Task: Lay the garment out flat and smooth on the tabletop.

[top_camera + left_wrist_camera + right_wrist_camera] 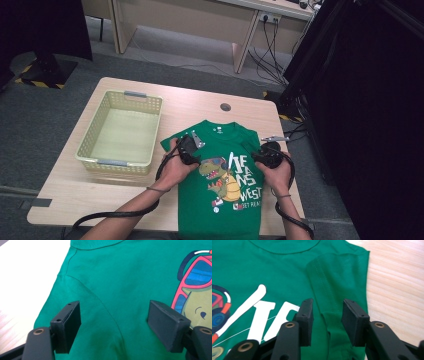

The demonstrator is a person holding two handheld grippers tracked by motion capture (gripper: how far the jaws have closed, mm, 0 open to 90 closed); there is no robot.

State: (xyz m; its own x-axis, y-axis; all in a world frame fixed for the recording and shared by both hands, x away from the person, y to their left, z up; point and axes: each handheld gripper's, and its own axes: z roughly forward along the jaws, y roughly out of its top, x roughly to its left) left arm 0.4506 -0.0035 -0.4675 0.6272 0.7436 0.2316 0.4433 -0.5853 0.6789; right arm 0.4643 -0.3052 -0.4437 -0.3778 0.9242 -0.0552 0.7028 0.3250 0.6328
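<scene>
Right gripper view shows my right tongs point(325, 321) half-open astride the folded sleeve point(337, 287) of the green T-shirt point(274, 272), running toward 12 o'clock on the bench point(397, 290); the left tongs point(113, 322) gape empty.

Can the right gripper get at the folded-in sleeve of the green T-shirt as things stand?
Probably yes. The right gripper hangs right over the folded-in sleeve of the green T-shirt, jaws apart astride its hem, with nothing lying between them and the cloth.

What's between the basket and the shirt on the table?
Bare tabletop; nothing lies between the basket and the green shirt, as the high view shows. The shirt's left sleeve edge comes close to the basket's right rim.
</scene>
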